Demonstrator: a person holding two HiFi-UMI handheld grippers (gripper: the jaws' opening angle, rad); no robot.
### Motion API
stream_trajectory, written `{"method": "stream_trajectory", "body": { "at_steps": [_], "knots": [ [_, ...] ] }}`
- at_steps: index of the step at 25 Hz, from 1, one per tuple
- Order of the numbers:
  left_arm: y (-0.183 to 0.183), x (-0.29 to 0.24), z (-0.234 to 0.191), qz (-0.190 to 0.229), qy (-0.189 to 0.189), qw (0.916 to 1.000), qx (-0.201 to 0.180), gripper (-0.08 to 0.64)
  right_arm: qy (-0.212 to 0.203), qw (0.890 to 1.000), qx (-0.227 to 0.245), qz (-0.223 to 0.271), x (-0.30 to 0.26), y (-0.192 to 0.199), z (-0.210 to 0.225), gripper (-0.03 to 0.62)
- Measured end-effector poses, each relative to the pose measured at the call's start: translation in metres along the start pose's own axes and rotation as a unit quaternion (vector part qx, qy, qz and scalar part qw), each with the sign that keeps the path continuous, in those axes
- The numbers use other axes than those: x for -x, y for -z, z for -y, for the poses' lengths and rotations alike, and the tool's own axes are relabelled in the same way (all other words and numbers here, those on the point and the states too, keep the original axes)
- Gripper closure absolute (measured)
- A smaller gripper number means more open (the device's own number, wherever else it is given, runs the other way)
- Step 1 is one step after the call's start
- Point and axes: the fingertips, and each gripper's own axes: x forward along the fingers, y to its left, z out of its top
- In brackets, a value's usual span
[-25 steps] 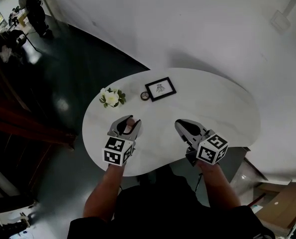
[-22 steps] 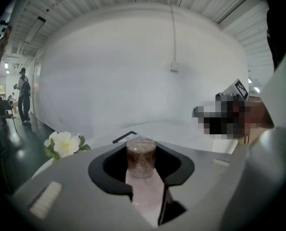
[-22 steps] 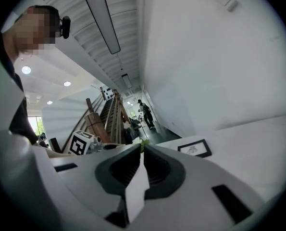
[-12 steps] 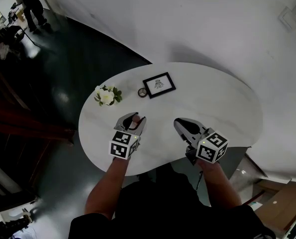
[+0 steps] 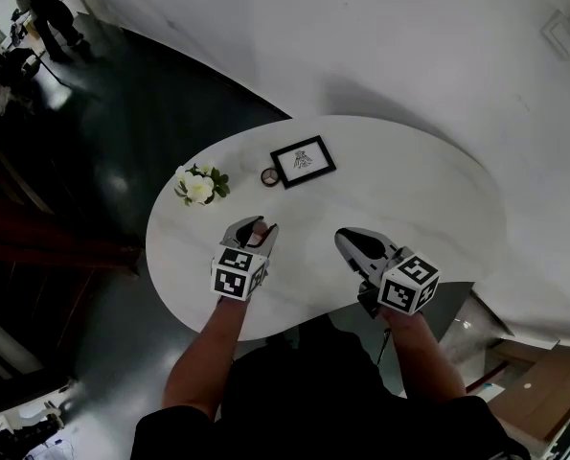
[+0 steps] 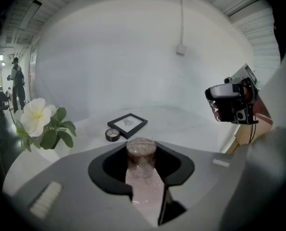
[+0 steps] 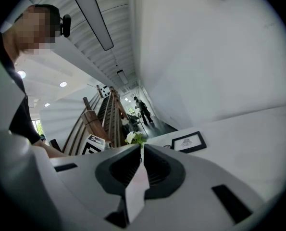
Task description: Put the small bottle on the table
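A small clear bottle (image 6: 141, 158) with a brownish tint stands upright between the jaws of my left gripper (image 5: 252, 231), which is shut on it. In the head view the bottle (image 5: 258, 230) shows as a pinkish spot over the front left part of the white table (image 5: 409, 199). Whether its base touches the tabletop I cannot tell. My right gripper (image 5: 348, 241) hovers over the table's front middle, jaws shut with nothing between them; in the right gripper view its tips (image 7: 142, 149) meet with only a thin slit.
A white flower with green leaves (image 5: 196, 186) lies at the table's left edge. A black picture frame (image 5: 304, 161) and a small round tin (image 5: 269, 175) sit at the back. Dark floor lies left of the table; a white wall rises behind it.
My left gripper, still holding the bottle, has shifted a little forward and to the right over the table. The right gripper has hardly moved. The head view has drifted slightly.
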Motion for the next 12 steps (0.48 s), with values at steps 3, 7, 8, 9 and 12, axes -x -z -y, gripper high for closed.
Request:
{"method": "stream_trajectory", "body": {
  "at_steps": [3, 7, 8, 9, 12],
  "knots": [
    [0.004, -0.007, -0.005, -0.008, 0.0, 1.0, -0.003, 0.419, 0.0, 1.0, 0.001, -0.002, -0.002, 0.0, 0.001, 0.58],
    [0.01, -0.011, -0.01, -0.019, -0.001, 0.9998, -0.004, 0.419, 0.0, 1.0, 0.0, -0.004, -0.005, 0.002, 0.001, 0.58],
    [0.011, -0.012, -0.011, -0.021, -0.001, 0.9998, -0.005, 0.419, 0.0, 1.0, 0.0, -0.005, -0.005, 0.002, 0.001, 0.58],
    [0.013, -0.013, -0.012, -0.024, -0.001, 0.9997, -0.006, 0.419, 0.0, 1.0, 0.0, -0.006, -0.005, 0.003, 0.002, 0.58],
    [0.016, -0.014, -0.014, -0.026, 0.0, 0.9996, -0.01, 0.418, 0.002, 1.0, -0.002, -0.008, -0.006, 0.006, 0.002, 0.58]
  ]
}}
